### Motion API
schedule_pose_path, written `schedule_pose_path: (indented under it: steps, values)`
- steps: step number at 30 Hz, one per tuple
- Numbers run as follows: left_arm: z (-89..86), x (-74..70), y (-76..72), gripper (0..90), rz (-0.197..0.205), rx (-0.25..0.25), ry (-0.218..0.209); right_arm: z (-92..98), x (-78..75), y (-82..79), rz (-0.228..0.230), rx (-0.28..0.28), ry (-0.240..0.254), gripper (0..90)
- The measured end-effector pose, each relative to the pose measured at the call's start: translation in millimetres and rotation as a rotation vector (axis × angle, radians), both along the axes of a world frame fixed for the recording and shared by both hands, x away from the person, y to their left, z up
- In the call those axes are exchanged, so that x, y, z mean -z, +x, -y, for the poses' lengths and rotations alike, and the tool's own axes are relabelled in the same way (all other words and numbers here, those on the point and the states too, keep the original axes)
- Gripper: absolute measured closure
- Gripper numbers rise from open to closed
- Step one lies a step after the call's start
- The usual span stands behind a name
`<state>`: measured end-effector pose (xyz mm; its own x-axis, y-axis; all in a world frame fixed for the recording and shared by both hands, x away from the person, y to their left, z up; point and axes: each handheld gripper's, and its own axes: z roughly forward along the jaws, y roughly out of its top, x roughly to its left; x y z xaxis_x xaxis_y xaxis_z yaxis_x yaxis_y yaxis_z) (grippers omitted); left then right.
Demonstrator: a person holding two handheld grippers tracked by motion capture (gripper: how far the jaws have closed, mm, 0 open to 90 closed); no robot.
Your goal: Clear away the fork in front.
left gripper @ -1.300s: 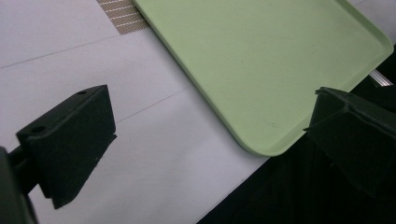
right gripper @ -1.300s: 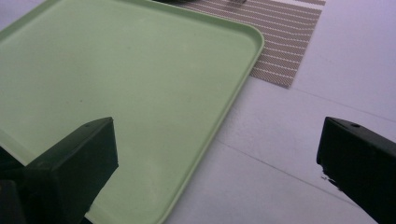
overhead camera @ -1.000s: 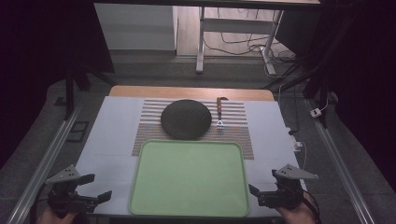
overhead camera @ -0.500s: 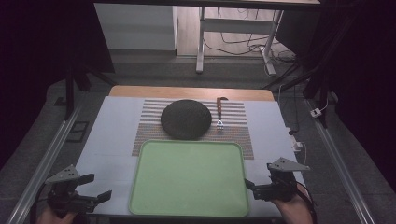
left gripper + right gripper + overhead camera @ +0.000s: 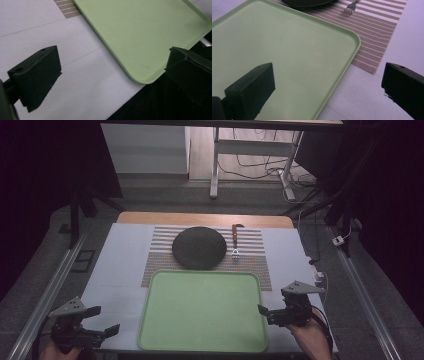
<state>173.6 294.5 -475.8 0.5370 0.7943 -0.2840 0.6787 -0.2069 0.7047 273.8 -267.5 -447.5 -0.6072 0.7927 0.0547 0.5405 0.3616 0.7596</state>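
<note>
— Where's the green tray (image 5: 202,312)?
— Flat at the table's (image 5: 120,265) near edge, overlapping the striped mat (image 5: 255,251).
— And the grippers?
— The right gripper (image 5: 264,311) hovers at its right rim, the left gripper (image 5: 107,330) near its left corner. Both jaws spread wide, holding nothing.

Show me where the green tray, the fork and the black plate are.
green tray (image 5: 200,312), high view, on its bare middle.
fork (image 5: 235,240), high view, on the handle near the prongs.
black plate (image 5: 198,248), high view, on its centre.
</note>
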Motion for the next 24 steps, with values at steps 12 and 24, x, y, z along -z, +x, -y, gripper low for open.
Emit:
schedule_pose_path:
  steps: [12, 24]
  values:
    - [-0.1, 0.1, 0.2, 0.0, -0.001, -0.002, 0.001, -10.8, 2.8, 25.7, -0.007, -0.003, -0.015, 0.0]
    - [-0.2, 0.1, 0.5, 0.0, -0.001, 0.001, 0.003, -15.3, 4.9, 55.7, -0.018, 0.009, -0.022, 0.0]
